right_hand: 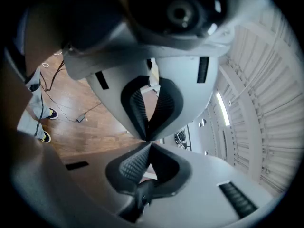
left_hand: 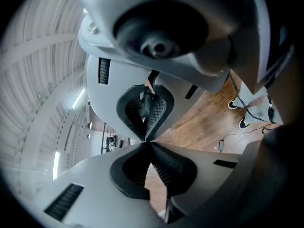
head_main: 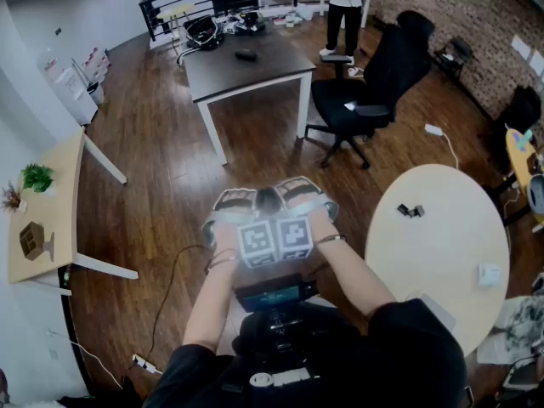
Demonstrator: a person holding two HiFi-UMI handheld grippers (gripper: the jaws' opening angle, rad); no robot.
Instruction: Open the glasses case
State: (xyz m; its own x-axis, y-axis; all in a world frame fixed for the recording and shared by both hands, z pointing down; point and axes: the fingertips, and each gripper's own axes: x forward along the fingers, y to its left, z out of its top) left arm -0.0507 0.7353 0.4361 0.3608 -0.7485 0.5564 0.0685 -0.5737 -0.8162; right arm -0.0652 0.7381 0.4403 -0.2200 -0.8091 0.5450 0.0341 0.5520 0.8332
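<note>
Both grippers are held side by side in front of the person's chest, over the wooden floor, with their marker cubes touching. In the head view my left gripper and my right gripper point away from the body. The left gripper has its jaws together at the tips with nothing between them. The right gripper is shut the same way and also empty. A small dark oblong object lies on the dark table far ahead; I cannot tell whether it is the glasses case.
A black office chair stands ahead to the right. A round white table with small dark items is at the right. A light wooden table with a plant is at the left. A person stands far back.
</note>
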